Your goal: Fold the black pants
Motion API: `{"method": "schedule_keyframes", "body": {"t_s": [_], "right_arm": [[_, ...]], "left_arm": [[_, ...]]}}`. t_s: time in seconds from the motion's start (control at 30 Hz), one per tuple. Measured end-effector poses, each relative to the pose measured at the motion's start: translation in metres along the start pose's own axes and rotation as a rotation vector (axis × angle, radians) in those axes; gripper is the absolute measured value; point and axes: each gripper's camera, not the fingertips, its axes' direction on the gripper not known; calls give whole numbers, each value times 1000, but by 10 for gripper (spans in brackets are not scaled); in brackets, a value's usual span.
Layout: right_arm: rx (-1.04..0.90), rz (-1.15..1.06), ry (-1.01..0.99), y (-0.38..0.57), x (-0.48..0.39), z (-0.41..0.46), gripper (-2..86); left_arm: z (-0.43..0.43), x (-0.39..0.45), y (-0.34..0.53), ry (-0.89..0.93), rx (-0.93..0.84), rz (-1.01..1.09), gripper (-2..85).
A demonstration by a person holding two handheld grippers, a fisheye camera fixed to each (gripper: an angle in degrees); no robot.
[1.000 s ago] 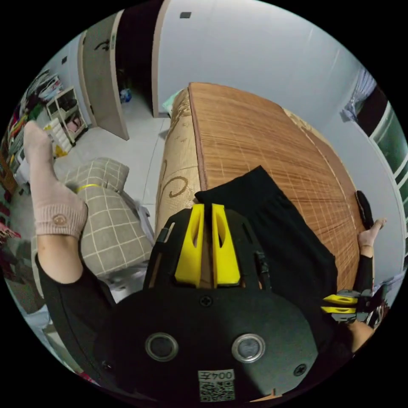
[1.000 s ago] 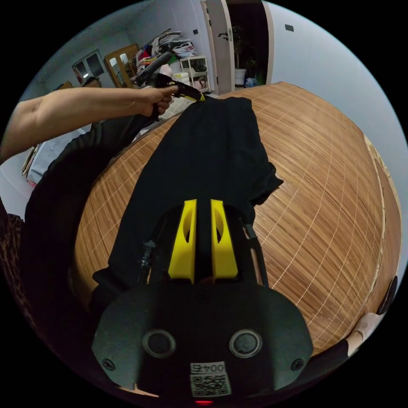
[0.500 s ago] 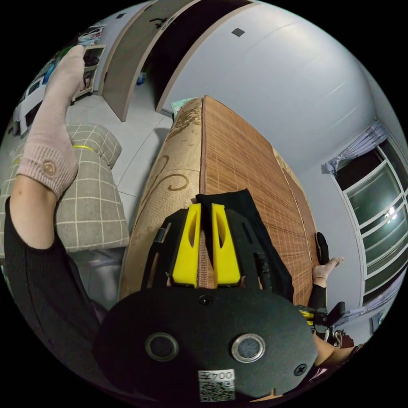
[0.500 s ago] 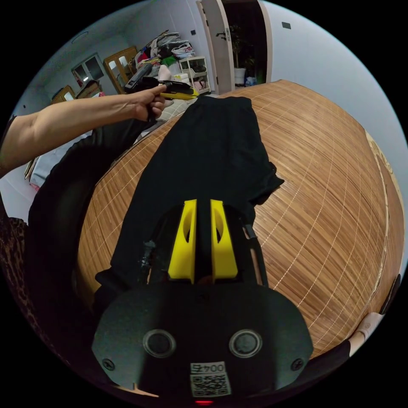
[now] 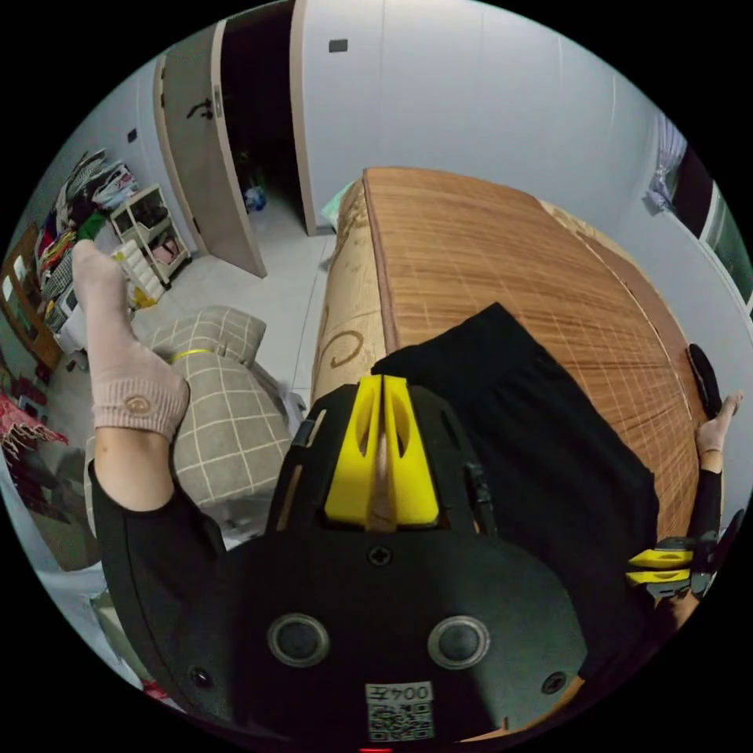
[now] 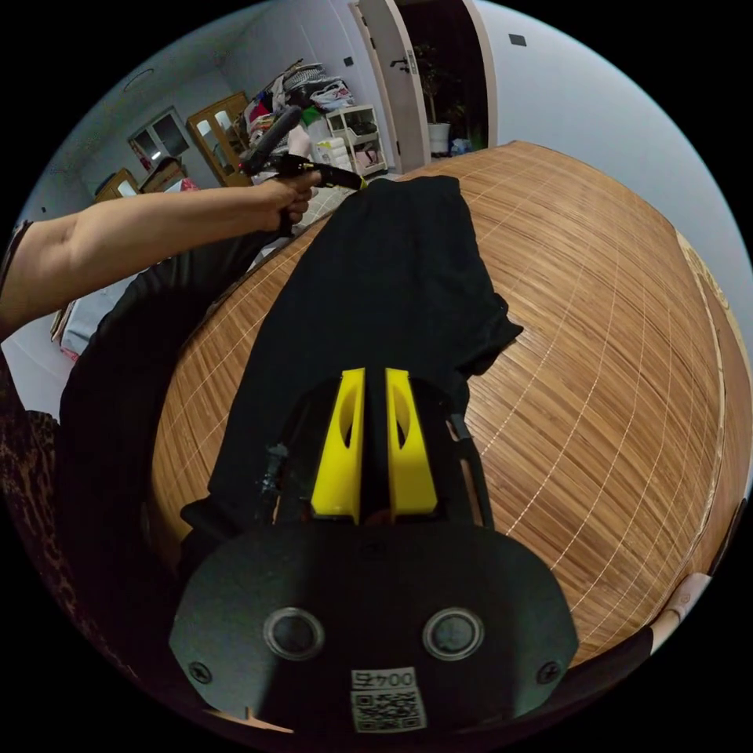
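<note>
In the left gripper view the left gripper (image 5: 382, 384) has its yellow jaws drawn together at the tips, with no cloth visibly between them; they sit at the near corner of the pants (image 5: 541, 447), at the edge of the mat (image 5: 502, 251). Whether they pinch the hem cannot be told from this view. In the right gripper view the same gripper (image 6: 345, 179), held in a hand (image 6: 286, 200), touches the far corner of the pants (image 6: 376, 290).

The right gripper (image 6: 374, 392) has its jaws narrow, with a dark strip of the pants between them; they press on the cloth at its near end. In the left gripper view this gripper (image 5: 659, 566) shows at the far right, jaws close together at the edge of the black cloth.

The pants lie flat and long on the woven mat, stretched between the two grippers, with one fold of cloth jutting out to the side about midway. The mat covers a bed (image 5: 345, 314) with a patterned side.

Beside the bed a foot in a sock (image 5: 125, 369) is raised over a checked cushion (image 5: 220, 408). Beyond are a door (image 5: 208, 141), a white shelf (image 5: 149, 227) and piled clothes (image 5: 78, 204).
</note>
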Motion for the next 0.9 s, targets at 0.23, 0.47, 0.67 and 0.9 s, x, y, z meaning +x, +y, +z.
{"method": "schedule_keyframes", "body": {"t_s": [0.23, 0.47, 0.67, 0.9], "right_arm": [[16, 19, -51, 10, 22, -32, 74], [171, 228, -88, 35, 81, -123, 88], [235, 343, -64, 76, 109, -203, 95], [240, 391, -21, 110, 132, -274, 114]], "left_arm": [[-37, 32, -5, -5, 67, -111, 41], [-52, 157, 18, 112, -32, 36, 79], [-19, 217, 30, -54, -115, 65, 120], [5, 274, -10, -40, -105, 196, 123]]}}
